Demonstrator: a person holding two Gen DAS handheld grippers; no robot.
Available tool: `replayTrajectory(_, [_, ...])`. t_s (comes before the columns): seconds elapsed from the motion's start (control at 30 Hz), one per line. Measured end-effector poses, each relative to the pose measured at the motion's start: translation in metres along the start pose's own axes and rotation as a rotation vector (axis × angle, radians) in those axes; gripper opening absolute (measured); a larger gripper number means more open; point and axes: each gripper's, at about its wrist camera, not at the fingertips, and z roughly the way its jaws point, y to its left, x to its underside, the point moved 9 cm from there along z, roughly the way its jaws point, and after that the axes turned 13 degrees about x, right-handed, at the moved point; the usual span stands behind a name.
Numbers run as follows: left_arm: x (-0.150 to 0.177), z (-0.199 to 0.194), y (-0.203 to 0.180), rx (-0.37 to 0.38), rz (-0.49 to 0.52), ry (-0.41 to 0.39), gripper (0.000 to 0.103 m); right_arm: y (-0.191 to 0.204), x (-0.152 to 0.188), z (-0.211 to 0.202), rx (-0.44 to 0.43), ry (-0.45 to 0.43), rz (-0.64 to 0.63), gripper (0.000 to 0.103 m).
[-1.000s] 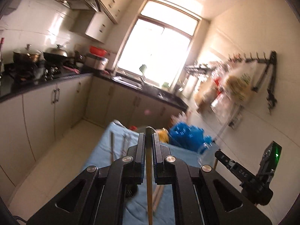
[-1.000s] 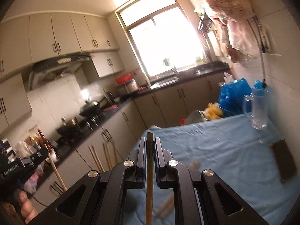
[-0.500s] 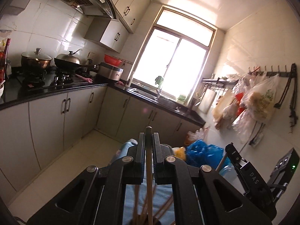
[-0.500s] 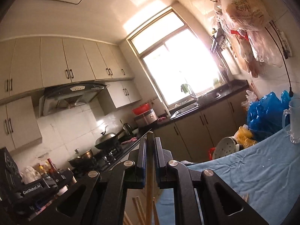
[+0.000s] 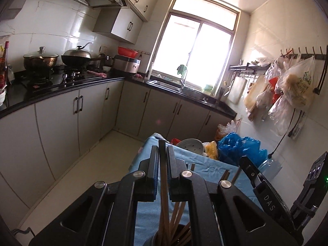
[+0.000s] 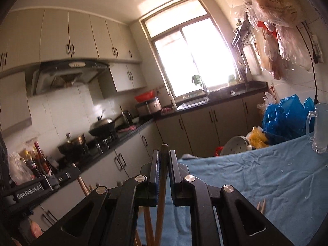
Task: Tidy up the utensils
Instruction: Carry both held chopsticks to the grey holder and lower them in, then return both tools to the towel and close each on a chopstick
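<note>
My left gripper [image 5: 163,149] is shut on a wooden chopstick [image 5: 164,190] that stands upright, its lower end down in a dark holder [image 5: 180,236] with several other chopsticks. My right gripper [image 6: 164,153] is shut on another wooden chopstick [image 6: 162,190], also upright, over the blue table cloth [image 6: 256,180]. Other chopsticks [image 6: 148,225] show below it. The right gripper's body shows in the left wrist view [image 5: 266,194], close on the right. The left gripper's body shows in the right wrist view [image 6: 37,186]. A pair of chopstick ends [image 6: 261,205] lies on the cloth.
A glass mug [image 6: 319,129] stands at the table's far right. Blue plastic bags [image 5: 239,147], a yellow bag and a white strainer [image 5: 190,145] sit beyond the far edge. Counter, stove with pots [image 5: 41,61] and sink run along the left and back. Bags hang on the right wall.
Both grippers have tilted up and come together over the holder, each still gripping its chopstick. The left chopstick's lower end now sits among those in the holder.
</note>
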Motion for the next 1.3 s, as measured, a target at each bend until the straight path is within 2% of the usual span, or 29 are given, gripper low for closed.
replayTrajectory(0.07, [0.004,-0.002,0.0,-0.013,0.005,0.012,0.01,-0.002,0.005,0.001,-0.001,0.019,-0.007,0.018])
replayTrajectory(0.13, [0.005,-0.007,-0.001,-0.019,0.005,0.017,0.022,-0.002,0.008,0.0,-0.004,0.039,-0.016,0.054])
replayTrajectory(0.17, [0.005,-0.01,-0.001,-0.021,0.003,0.012,0.033,-0.002,0.008,-0.001,-0.004,0.039,-0.017,0.058])
replayTrajectory(0.2, [0.004,-0.015,-0.002,-0.025,0.005,-0.001,0.039,-0.003,0.007,-0.004,-0.002,0.034,-0.019,0.058])
replayTrajectory(0.27, [0.003,-0.024,-0.006,-0.039,0.017,-0.015,0.04,-0.005,0.003,-0.012,0.005,0.024,-0.032,0.058])
replayTrajectory(0.37, [0.003,-0.041,-0.012,-0.055,0.024,-0.029,0.05,-0.014,-0.005,-0.027,0.018,0.01,-0.039,0.062])
replayTrajectory(0.47, [0.008,-0.062,-0.016,-0.063,0.01,-0.051,0.058,-0.033,-0.01,-0.043,0.05,0.004,-0.041,0.072])
replayTrajectory(0.57, [0.024,-0.081,-0.02,-0.078,0.009,-0.046,0.06,-0.066,0.0,-0.051,0.099,0.058,-0.049,0.08])
replayTrajectory(0.7, [0.063,-0.094,-0.031,-0.069,0.016,0.002,0.06,-0.119,0.049,-0.031,0.167,0.284,-0.074,0.079])
replayTrajectory(0.77, [0.081,-0.093,-0.04,-0.057,0.035,0.038,0.06,-0.141,0.081,-0.014,0.18,0.424,-0.078,0.058])
replayTrajectory(0.8, [0.091,-0.091,-0.044,-0.05,0.048,0.059,0.06,-0.15,0.094,-0.006,0.188,0.479,-0.076,0.042])
replayTrajectory(0.83, [0.102,-0.088,-0.05,-0.045,0.07,0.085,0.06,-0.158,0.106,0.002,0.198,0.533,-0.072,0.037])
replayTrajectory(0.9, [0.115,-0.083,-0.057,-0.049,0.1,0.124,0.06,-0.169,0.127,0.02,0.194,0.616,-0.053,0.034])
replayTrajectory(1.1, [0.133,-0.072,-0.07,-0.028,0.13,0.171,0.06,-0.186,0.153,0.05,0.242,0.703,-0.074,0.033])
replayTrajectory(1.27, [0.143,-0.06,-0.081,-0.01,0.156,0.209,0.06,-0.18,0.159,0.052,0.298,0.688,-0.164,0.033])
replayTrajectory(1.3, [0.146,-0.058,-0.084,-0.004,0.157,0.217,0.06,-0.178,0.16,0.052,0.308,0.69,-0.191,0.03])
